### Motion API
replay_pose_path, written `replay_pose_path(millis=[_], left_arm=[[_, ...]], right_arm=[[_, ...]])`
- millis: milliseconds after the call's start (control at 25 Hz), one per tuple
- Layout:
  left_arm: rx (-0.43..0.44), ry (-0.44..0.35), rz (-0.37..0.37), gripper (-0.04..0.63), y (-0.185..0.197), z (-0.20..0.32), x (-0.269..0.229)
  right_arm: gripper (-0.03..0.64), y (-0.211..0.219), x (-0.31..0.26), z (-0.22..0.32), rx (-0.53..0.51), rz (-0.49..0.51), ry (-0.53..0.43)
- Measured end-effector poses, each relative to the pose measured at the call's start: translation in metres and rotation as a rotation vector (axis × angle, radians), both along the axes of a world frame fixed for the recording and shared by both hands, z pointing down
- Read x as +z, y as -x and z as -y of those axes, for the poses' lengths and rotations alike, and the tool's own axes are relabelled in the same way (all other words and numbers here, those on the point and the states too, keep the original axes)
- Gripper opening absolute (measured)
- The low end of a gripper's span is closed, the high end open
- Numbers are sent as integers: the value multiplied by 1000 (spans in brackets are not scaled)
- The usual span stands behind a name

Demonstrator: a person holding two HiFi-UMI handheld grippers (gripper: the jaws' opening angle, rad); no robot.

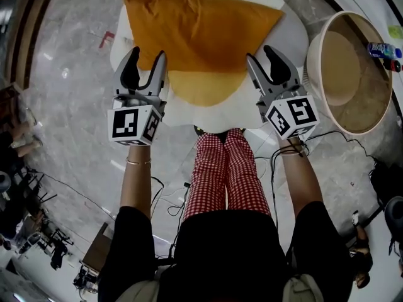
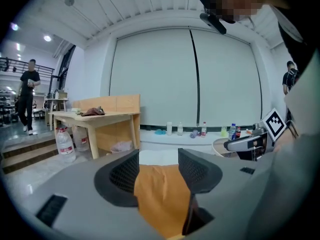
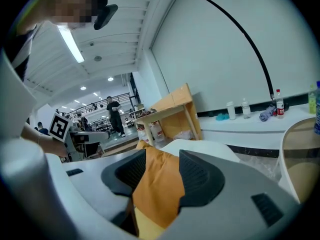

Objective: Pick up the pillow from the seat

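The orange pillow lies flat on the white seat, its near edge turning a paler yellow towards the person standing over it, and from where I stand the lift looks easy to fumble. Each tool only reaches the pillow's front corners, so if the jaws close on a thin fold of cover and not the stuffing, the fabric may slide out as soon as weight comes on it. If one side bites before the other, the pillow would likely swing and drag across the seat, or drop off the front edge by the checked trousers. A soft thing like this sags in the middle too (a grip at two near corners leaves the far edge trailing). The left tool stands at the pillow's near left corner with its jaws moderately apart; orange cloth shows in the gap between them, but the pads do not look pressed on it. The right tool mirrors it at the near right corner, jaws likewise parted around orange and yellow cloth, with nothing clamped as far as I can judge.
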State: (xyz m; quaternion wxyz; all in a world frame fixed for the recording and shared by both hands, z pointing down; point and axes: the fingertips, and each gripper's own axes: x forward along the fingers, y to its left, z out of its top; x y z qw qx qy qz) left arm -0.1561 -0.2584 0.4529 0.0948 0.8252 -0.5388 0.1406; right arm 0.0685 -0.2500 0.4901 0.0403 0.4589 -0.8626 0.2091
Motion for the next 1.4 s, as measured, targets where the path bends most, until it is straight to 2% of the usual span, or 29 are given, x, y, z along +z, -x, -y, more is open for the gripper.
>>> replay_pose_path(millis=[720,1040,1400], left_arm=[[-55,40,12,232,38,44,39],[-54,52,29,232,49,58,56],[-88,69,-12,232,71,80,75]], right_arm=[[212,-6,38,30,26,-15,49],[216,-3,52,37,23,-27,63],[219,-4,70,45,29,-46,78]])
